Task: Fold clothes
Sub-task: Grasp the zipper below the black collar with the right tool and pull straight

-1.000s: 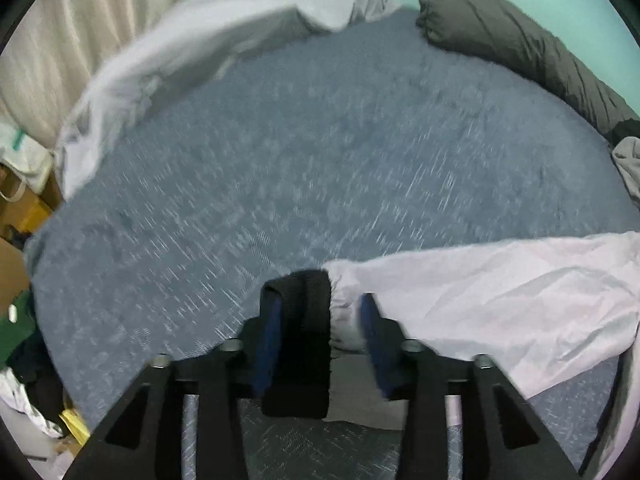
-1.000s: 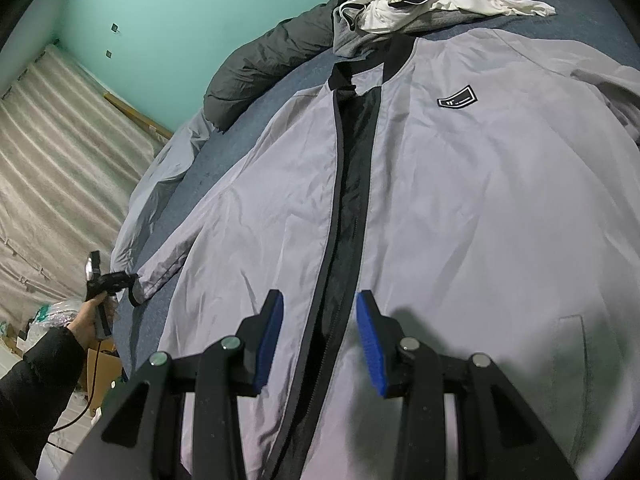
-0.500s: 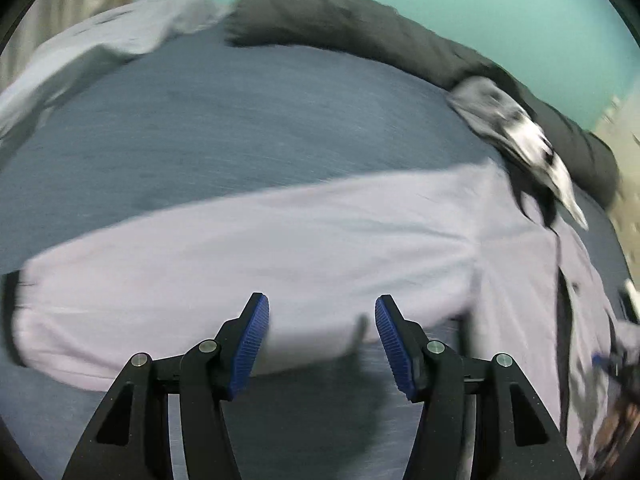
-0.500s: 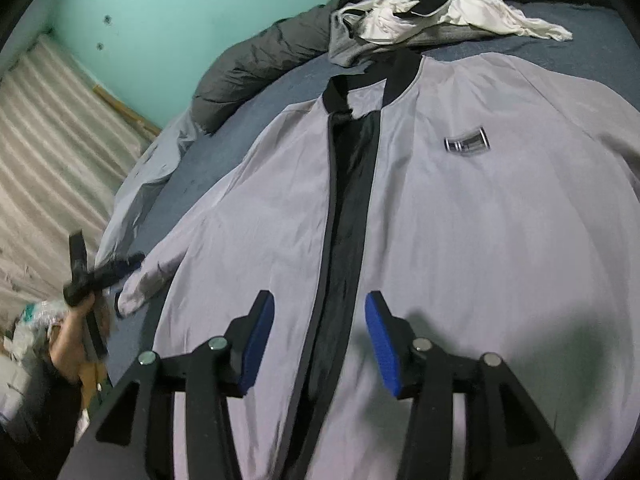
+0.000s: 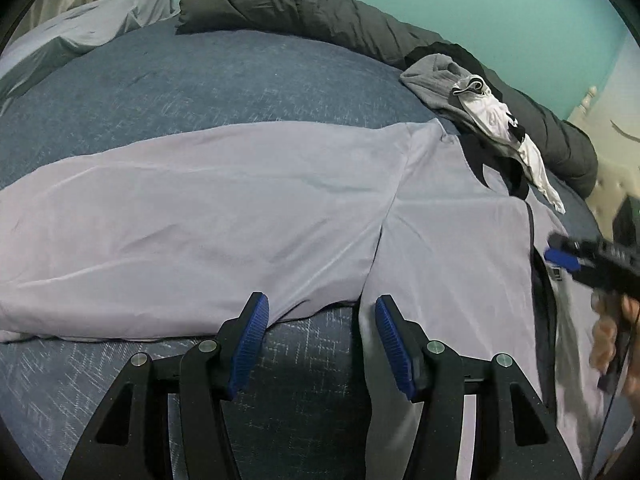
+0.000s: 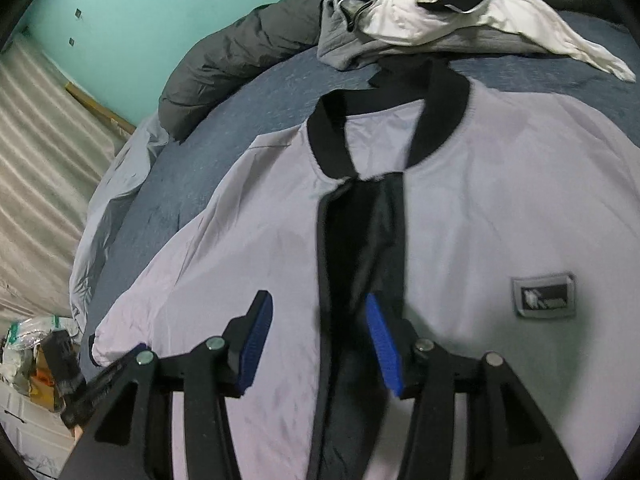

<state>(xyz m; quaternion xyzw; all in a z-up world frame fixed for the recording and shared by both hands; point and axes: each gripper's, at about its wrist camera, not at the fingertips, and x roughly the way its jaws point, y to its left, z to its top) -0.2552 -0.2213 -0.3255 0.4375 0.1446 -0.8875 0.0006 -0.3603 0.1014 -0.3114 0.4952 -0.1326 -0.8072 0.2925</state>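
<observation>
While spread flat and face up across the bed point(image 5: 248, 76), with front open on a black lining, the pale grey jacket point(image 6: 500, 208) waits unfolded: collar point(image 6: 444, 120) toward the far wall, one sleeve point(image 5: 192, 216) stretched straight out to the side. Looks like the laying-out step just finishing, with no fold made so far. Next likely a grip on the sleeve or a front edge, to be carried over toward the middle; calls for jaws lowered to the cloth and pinched on a single layer near an edge, without dragging the smooth fabric into creases. Left gripper point(image 5: 318, 344) hovering over the armpit where sleeve meets body, jaws apart and empty. Right gripper point(image 6: 316, 344) poised above the open front near the zip line, jaws likewise apart, nothing between them, also seen at the right edge of the left view. Blue-grey bedcover underneath, a dark rolled duvet point(image 5: 320, 12) along the teal wall point(image 6: 132, 20), a paler sheet point(image 5: 76, 32) bunched in the far corner. Beyond the collar, a small heap of other clothes point(image 6: 432, 16) in grey, white and black. Pale curtain point(image 6: 36, 176) at the side, clutter below it.
</observation>
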